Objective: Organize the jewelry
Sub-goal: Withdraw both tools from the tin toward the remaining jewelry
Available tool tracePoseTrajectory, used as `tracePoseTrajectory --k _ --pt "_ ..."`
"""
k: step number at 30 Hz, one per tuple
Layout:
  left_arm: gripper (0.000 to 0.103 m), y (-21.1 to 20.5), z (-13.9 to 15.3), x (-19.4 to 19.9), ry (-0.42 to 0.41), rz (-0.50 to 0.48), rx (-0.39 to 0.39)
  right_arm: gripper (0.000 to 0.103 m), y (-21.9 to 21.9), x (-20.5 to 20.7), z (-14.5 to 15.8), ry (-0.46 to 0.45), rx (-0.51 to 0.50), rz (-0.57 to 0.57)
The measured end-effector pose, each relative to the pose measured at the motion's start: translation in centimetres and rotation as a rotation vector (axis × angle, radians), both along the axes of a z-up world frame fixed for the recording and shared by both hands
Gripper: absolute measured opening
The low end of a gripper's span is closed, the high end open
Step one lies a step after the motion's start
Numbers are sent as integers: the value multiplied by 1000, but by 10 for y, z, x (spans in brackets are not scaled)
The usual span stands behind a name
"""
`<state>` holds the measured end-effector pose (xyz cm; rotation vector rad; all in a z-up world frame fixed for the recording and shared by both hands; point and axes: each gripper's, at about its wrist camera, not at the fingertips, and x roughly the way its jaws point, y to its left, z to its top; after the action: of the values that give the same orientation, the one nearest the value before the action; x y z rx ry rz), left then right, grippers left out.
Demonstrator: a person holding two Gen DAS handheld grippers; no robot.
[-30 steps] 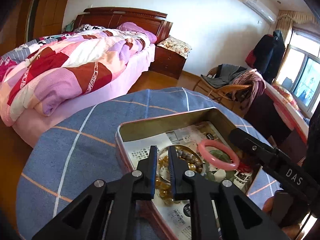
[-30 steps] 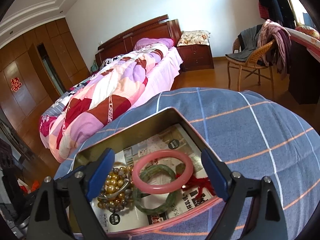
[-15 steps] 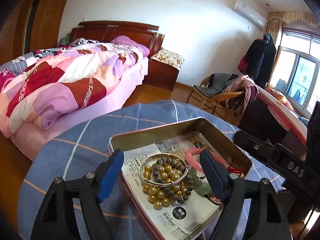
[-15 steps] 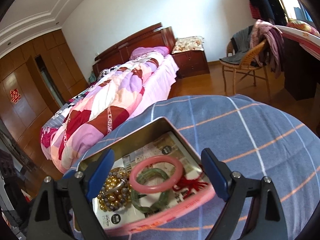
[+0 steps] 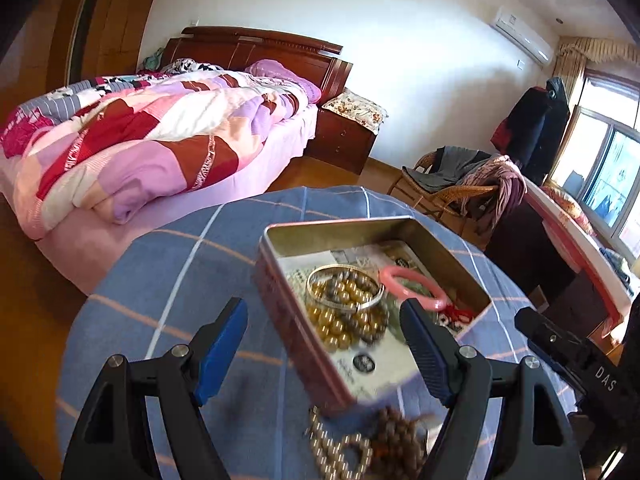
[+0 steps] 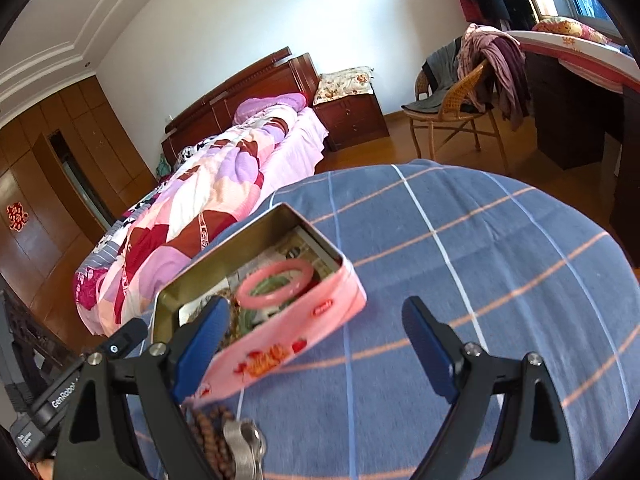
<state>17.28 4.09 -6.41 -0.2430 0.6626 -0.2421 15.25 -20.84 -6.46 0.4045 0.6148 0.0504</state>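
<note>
Two sets of my fingers, left (image 5: 323, 344) and right (image 6: 316, 344), are wide open and hold nothing. My pink tin (image 6: 280, 344) sits on the blue surface (image 6: 460, 240) with a pink bangle (image 6: 274, 285) inside. Brown beads (image 5: 396, 438) lie near it.

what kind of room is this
A home bedroom, most likely: a made-up bed with a wooden headboard, a nightstand beside it, and clothes draped over a wicker chair.
</note>
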Motion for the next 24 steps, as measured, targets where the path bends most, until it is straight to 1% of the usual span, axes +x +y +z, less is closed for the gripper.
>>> tracePoseTrajectory --k 3,9,15,24 --pt "78 2 1 -9 10 4 33 91 3 -13 1 -2 -1 13" --pt "78 3 3 -29 13 3 65 91 9 -36 -4 21 -10 47" --pt "78 6 5 -50 14 -1 68 91 13 -56 -6 35 -20 61" --pt "78 9 3 -67 22 -17 100 91 11 -79 -8 49 -29 60"
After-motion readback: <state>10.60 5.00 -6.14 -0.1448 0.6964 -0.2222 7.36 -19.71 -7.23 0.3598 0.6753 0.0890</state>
